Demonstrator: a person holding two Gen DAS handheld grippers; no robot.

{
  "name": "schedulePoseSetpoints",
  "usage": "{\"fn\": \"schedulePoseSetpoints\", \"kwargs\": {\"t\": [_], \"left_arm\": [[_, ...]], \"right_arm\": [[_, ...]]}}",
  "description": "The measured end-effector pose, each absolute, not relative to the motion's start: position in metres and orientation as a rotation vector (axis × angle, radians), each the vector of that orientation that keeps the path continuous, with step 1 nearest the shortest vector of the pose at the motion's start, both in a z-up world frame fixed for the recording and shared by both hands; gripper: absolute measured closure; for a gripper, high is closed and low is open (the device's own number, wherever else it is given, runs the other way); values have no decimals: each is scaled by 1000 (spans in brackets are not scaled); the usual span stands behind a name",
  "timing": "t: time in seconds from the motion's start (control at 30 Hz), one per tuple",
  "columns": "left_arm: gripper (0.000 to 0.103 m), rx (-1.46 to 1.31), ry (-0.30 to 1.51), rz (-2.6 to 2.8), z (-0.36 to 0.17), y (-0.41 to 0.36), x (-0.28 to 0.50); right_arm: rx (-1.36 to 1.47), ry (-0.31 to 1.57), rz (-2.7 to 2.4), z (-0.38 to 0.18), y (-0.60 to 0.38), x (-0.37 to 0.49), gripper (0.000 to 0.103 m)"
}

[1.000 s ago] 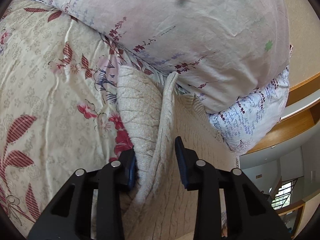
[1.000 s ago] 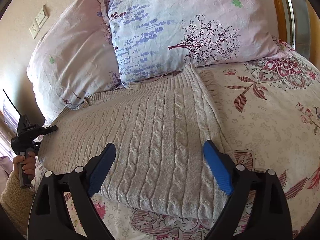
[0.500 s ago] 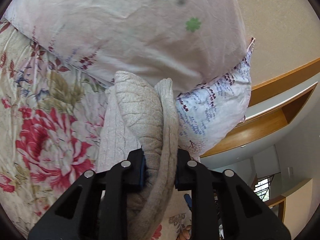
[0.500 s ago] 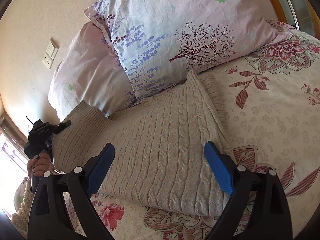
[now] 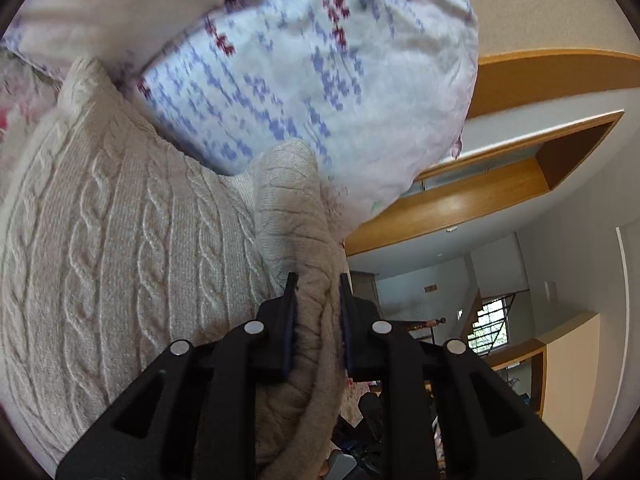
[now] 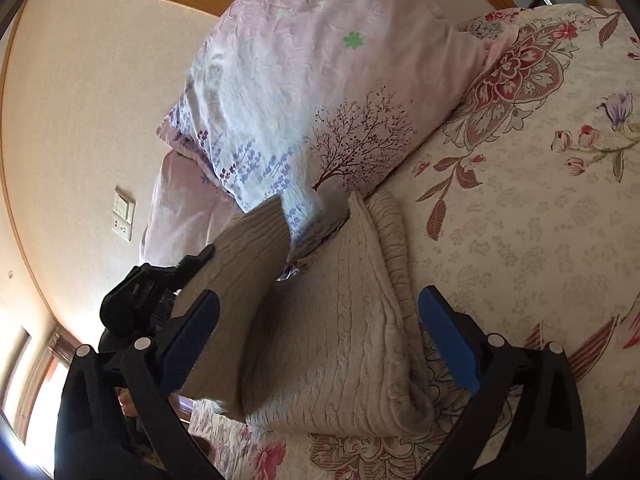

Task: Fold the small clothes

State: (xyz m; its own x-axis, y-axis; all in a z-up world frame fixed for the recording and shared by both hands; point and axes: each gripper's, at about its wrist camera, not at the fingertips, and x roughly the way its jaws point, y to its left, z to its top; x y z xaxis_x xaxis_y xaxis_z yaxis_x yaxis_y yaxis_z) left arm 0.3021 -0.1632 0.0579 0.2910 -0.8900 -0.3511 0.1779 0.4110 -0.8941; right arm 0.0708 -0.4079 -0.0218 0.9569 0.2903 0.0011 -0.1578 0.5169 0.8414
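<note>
Folding is under way: a flap of the cream cable-knit sweater (image 5: 120,248) is pinched between the narrow jaws of the left gripper (image 5: 316,312) and held lifted above the sweater's body on the bedspread (image 6: 540,220). The right gripper (image 6: 320,332) is opening wide, nothing pressed. Next, the flap probably needs laying across. Pillows (image 6: 320,80) crowd beyond the jaws.

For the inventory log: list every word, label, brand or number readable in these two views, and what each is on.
None can be read.
Small plaque on the far wall: too small and blurred to tell if it bears text.
Wall switch plate: no lettering shows.
Sweater, pillows, bedspread: patterns only, no tag or brand visible.
</note>
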Motion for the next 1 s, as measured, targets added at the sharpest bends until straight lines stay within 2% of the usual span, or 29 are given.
{"fn": "schedulePoseSetpoints", "kwargs": {"t": [0.13, 0.2, 0.27, 0.37, 0.43, 0.53, 0.57, 0.73, 0.9, 0.97, 1.0], "left_arm": [[84, -856, 1114, -883, 30, -213, 299], [89, -914, 1165, -950, 18, -229, 300], [89, -933, 1191, -988, 18, -239, 299], [74, -876, 1133, -1020, 39, -230, 293], [51, -809, 1090, -1000, 58, -210, 289], [37, -635, 1016, -889, 82, -166, 278], [35, -576, 986, -833, 87, -150, 273], [25, -388, 883, -635, 88, -90, 257], [21, -304, 902, -587, 66, -88, 255], [21, -278, 915, -582, 56, -90, 253], [21, -261, 920, -577, 53, -94, 252]], "right_arm": [[987, 147, 252, -21, -408, 71, 2], [996, 141, 253, -22, -410, 71, 2], [1007, 131, 255, -24, -412, 69, 2], [1008, 129, 258, -24, -413, 67, 2], [1008, 142, 263, -24, -413, 67, 2], [971, 251, 227, -17, -415, 75, 3], [966, 283, 213, -14, -418, 78, 3], [974, 363, 198, 3, -434, 94, 18], [894, 478, 141, 15, -425, 116, 36], [872, 517, 126, 14, -418, 123, 39], [862, 530, 121, 14, -416, 126, 49]]}}
